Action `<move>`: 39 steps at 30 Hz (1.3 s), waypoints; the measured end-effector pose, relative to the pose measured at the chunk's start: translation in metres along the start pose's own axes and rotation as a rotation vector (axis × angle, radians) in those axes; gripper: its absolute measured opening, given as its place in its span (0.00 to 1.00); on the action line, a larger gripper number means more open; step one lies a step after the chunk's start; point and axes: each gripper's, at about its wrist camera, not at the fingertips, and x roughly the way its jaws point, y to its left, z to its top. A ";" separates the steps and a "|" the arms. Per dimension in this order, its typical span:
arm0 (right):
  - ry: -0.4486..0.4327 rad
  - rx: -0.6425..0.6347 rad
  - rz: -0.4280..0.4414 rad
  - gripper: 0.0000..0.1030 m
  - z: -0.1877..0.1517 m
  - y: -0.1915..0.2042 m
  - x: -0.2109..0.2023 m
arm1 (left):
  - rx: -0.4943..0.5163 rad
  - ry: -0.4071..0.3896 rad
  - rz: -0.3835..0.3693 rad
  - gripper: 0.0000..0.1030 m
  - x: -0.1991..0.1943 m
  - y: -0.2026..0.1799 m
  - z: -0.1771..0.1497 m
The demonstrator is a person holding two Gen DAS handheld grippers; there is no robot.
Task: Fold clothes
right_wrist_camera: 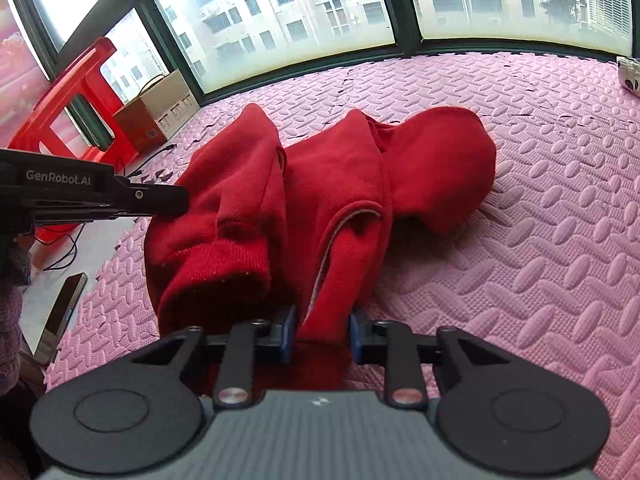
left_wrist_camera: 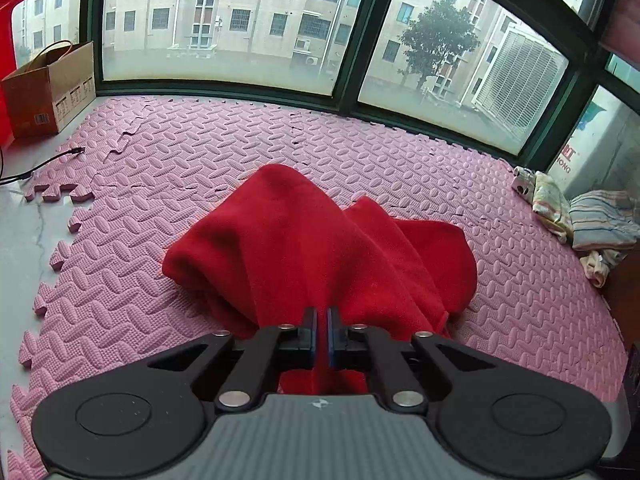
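A red hooded sweatshirt [left_wrist_camera: 304,248] lies bunched on the pink foam mat [left_wrist_camera: 200,160]. My left gripper [left_wrist_camera: 322,320] is shut on a fold of its fabric at the near edge. In the right wrist view the sweatshirt [right_wrist_camera: 332,184] shows its hood at the right and a ribbed cuff at the left. My right gripper [right_wrist_camera: 322,328] is closed on a thick fold of the red fabric, with the blue pads pressing it from both sides. The left gripper [right_wrist_camera: 176,200] enters from the left and holds the garment's left side.
A cardboard box [left_wrist_camera: 48,92] and a red plastic stool [right_wrist_camera: 76,96] stand by the window at the left. A phone [right_wrist_camera: 60,316] and a black cable [left_wrist_camera: 40,164] lie on the bare floor. Folded striped clothes [left_wrist_camera: 600,220] sit at the right.
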 end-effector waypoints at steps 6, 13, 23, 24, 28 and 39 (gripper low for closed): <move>-0.038 -0.018 0.053 0.16 0.003 0.008 -0.023 | -0.083 -0.014 -0.041 0.05 -0.031 0.031 -0.014; 0.018 -0.155 0.136 0.15 -0.025 0.040 -0.056 | -0.064 0.040 -0.007 0.06 -0.054 0.052 -0.045; 0.166 -0.301 0.156 0.14 -0.072 0.068 -0.075 | 0.028 -0.036 -0.002 0.38 -0.091 0.023 -0.047; 0.174 -0.308 0.154 0.14 -0.074 0.068 -0.076 | 0.042 -0.050 -0.009 0.49 -0.092 0.015 -0.044; 0.200 -0.321 0.158 0.14 -0.080 0.068 -0.081 | 0.115 -0.061 -0.003 0.55 -0.074 -0.018 -0.036; 0.207 -0.318 0.149 0.17 -0.078 0.061 -0.093 | 0.106 0.049 0.066 0.07 0.002 -0.028 -0.023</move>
